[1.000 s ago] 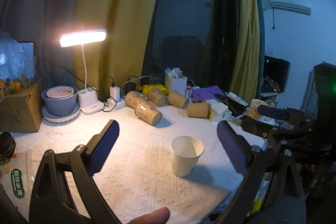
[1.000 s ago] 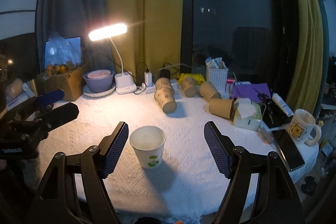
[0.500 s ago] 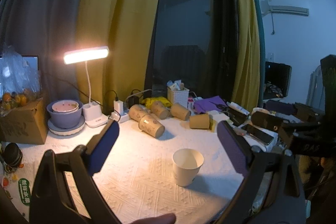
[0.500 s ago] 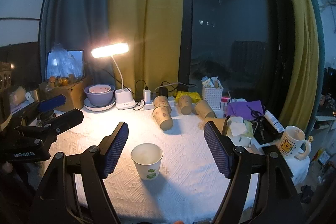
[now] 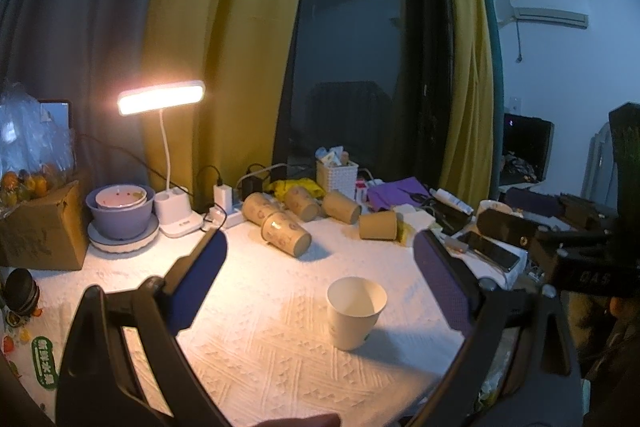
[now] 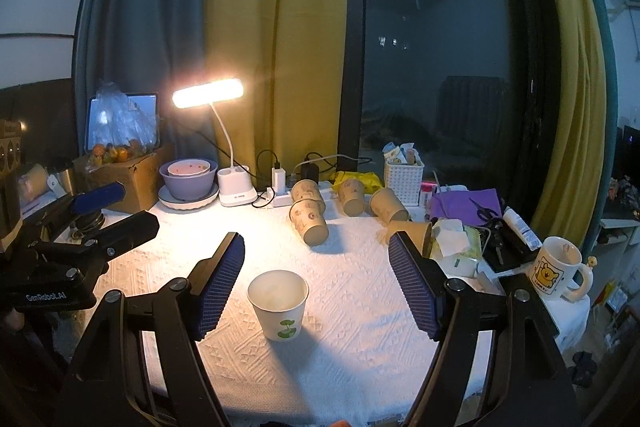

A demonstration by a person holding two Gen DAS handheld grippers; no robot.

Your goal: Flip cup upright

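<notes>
A white paper cup point(image 6: 278, 303) with a small green leaf print is seen standing upright, mouth up, on the white textured cloth point(image 6: 352, 311) that covers the bench point(image 6: 576, 311). In the right wrist view the right hand-held gripper point(image 6: 316, 283) is held spread wide, its two blue-padded fingers point(image 6: 219, 283) set well apart on either side of the cup without touching it, so nothing is grasped. In the left wrist view the same cup point(image 5: 355, 311) is shown between the left hand-held gripper's point(image 5: 318, 281) fingers point(image 5: 196, 285), nearer the right finger but apart from both; this gripper too is released and empty. The left hand-held gripper point(image 6: 112, 213) is also visible at the left edge of the right wrist view, and the right hand-held gripper point(image 5: 516, 213) at the right edge of the left wrist view. Behind the cup, several brown paper cups point(image 6: 308, 221) are seen lying on their sides near the back of the bench. A lit desk lamp point(image 6: 208, 93) is placed at the back left, beside a purple bowl point(image 6: 188, 181) on a plate. A mug point(image 6: 554, 267) with a cartoon bear is set at the far right edge, well apart from the cup.
</notes>
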